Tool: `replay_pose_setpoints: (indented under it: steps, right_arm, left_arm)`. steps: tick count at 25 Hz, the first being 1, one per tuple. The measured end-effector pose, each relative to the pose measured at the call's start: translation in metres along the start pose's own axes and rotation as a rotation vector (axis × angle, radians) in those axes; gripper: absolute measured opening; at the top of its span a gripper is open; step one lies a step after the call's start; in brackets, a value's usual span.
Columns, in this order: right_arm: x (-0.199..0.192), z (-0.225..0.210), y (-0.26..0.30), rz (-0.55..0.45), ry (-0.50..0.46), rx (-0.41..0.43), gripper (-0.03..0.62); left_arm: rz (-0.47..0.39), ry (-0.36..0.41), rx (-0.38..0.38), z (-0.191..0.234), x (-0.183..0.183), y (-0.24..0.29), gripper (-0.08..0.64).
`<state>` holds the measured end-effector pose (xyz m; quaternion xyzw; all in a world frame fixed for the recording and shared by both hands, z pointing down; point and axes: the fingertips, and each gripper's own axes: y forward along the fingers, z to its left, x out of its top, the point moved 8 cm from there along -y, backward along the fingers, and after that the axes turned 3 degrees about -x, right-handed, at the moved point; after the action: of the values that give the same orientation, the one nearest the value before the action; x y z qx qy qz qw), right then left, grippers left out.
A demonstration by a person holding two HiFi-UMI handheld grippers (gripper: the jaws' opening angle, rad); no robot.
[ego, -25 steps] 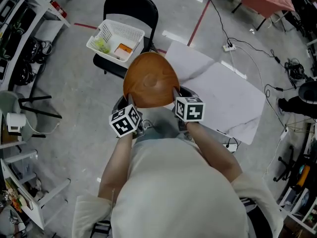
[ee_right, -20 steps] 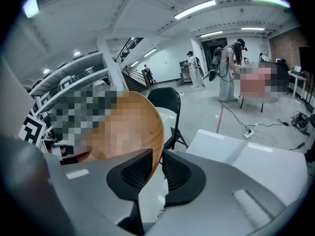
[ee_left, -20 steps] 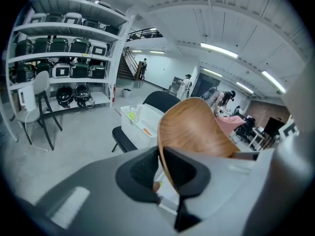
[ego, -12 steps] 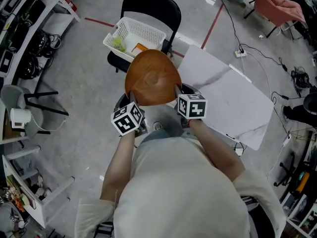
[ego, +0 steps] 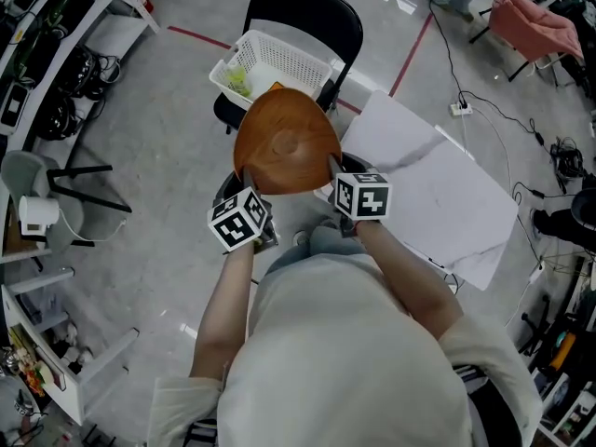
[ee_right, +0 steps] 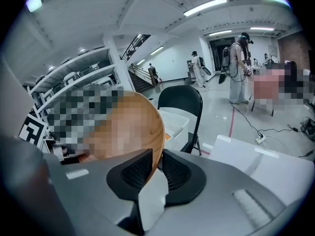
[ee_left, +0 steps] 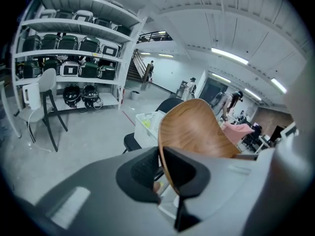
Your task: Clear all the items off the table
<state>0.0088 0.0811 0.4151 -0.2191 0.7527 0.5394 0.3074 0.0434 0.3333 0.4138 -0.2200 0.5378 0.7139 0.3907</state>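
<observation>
Over grey floor [ego: 158,156], left gripper [ee_left: 159,163] and right gripper [ee_right: 156,168] clamp wooden bowl [ego: 284,142], narrow end toward basket [ego: 289,59]

The wooden bowl [ego: 286,142] is shallow, glossy brown and roundly three-cornered. It hangs in the air, its near rim pinched on one side by the left gripper [ego: 250,192] and on the other by the right gripper [ego: 333,173]. Its far edge overlaps the white mesh basket [ego: 296,61], which holds something green.
</observation>
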Motion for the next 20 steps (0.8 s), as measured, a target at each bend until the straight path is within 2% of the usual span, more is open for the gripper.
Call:
replay_pose_setpoints:
  steps: [9,20]
  right_arm:
    - [0.032,0.0,0.038,0.011,-0.006,0.02,0.059]
    - [0.081,0.001,0.115,0.045,0.017,0.028,0.06]
  left_arm:
    - [-0.004,-0.014,0.017,0.007,0.027,0.031,0.032]
    - [0.034,-0.002,0.025,0.026,0.078,0.106,0.032]
